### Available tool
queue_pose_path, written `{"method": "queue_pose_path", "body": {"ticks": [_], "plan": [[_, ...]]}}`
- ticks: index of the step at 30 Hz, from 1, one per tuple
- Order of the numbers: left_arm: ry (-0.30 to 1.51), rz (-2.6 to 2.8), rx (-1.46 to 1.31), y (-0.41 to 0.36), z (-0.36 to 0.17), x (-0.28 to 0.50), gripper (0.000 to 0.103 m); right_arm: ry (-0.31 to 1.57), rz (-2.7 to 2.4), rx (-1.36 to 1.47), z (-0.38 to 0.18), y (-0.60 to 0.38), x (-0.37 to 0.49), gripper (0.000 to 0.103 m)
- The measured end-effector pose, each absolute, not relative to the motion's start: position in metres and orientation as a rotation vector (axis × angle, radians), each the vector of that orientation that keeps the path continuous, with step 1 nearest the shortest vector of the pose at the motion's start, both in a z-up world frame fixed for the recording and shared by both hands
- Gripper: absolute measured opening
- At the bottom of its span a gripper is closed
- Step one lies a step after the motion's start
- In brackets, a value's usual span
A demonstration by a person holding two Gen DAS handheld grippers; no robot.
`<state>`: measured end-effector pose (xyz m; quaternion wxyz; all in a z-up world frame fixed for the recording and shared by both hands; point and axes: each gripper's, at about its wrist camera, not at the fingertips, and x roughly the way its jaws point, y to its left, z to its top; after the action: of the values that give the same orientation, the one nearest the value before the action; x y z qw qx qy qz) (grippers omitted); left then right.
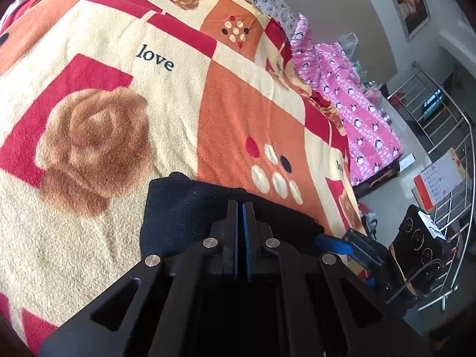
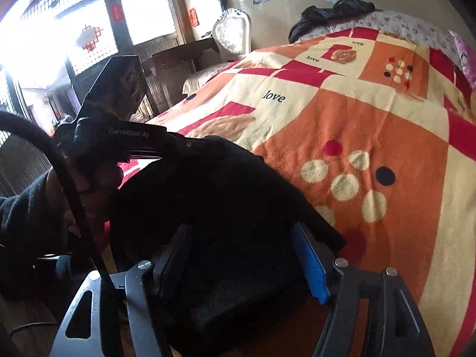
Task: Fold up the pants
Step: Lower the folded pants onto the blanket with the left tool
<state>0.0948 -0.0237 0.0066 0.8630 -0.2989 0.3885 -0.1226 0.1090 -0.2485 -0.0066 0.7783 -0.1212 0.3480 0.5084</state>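
Note:
The dark navy pants [image 1: 184, 211] lie bunched at the near edge of a bed covered by an orange, red and cream blanket [image 1: 125, 89]. My left gripper [image 1: 241, 208] is over them with its jaws pressed together; whether cloth is pinched between them is hidden. In the right wrist view the pants [image 2: 214, 196] rise as a dark mound, and my right gripper [image 2: 244, 238] is open with the cloth lying between its two fingers. The left gripper [image 2: 205, 145] shows there on the mound's far side. The right gripper [image 1: 351, 244] shows at the left view's lower right.
Pink penguin-print cloth [image 1: 351, 104] lies along the blanket's far right edge. A metal rack [image 1: 446, 154] and a red box [image 1: 437, 184] stand on the floor to the right. A dark garment [image 2: 330, 15] lies at the bed's head, with a white chair [image 2: 232, 32] and dark cabinet [image 2: 175, 68] beyond.

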Motion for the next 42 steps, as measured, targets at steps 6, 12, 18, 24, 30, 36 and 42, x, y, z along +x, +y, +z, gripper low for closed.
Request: {"method": "queue_pose_path", "body": {"ticks": [6, 12, 18, 24, 30, 36, 42], "plan": [[0.778, -0.216, -0.597, -0.014, 0.025, 0.081, 0.005, 0.741, 1.117, -0.226, -0.004, -0.253, 0.11, 0.068], [0.711, -0.213, -0.523, -0.02, 0.051, 0.062, 0.039, 0.685, 1.065, -0.18, 0.032, -0.259, 0.1, 0.067], [0.863, -0.082, -0.423, -0.03, 0.018, 0.098, 0.047, 0.774, 1.073, -0.402, -0.001, -0.216, 0.109, 0.072], [0.867, -0.074, -0.458, -0.022, 0.016, 0.099, 0.048, 0.741, 1.077, -0.332, -0.004, -0.225, 0.11, 0.074], [0.708, -0.193, -0.485, -0.026, 0.058, 0.035, 0.047, 0.644, 1.052, -0.228, 0.046, -0.266, 0.082, 0.071], [0.79, -0.258, -0.411, -0.052, 0.022, 0.034, 0.048, 0.818, 1.016, -0.374, -0.006, -0.256, 0.072, 0.079], [0.725, -0.199, -0.422, -0.027, 0.056, 0.023, 0.049, 0.843, 0.982, -0.144, 0.011, -0.284, 0.074, 0.083]]}}
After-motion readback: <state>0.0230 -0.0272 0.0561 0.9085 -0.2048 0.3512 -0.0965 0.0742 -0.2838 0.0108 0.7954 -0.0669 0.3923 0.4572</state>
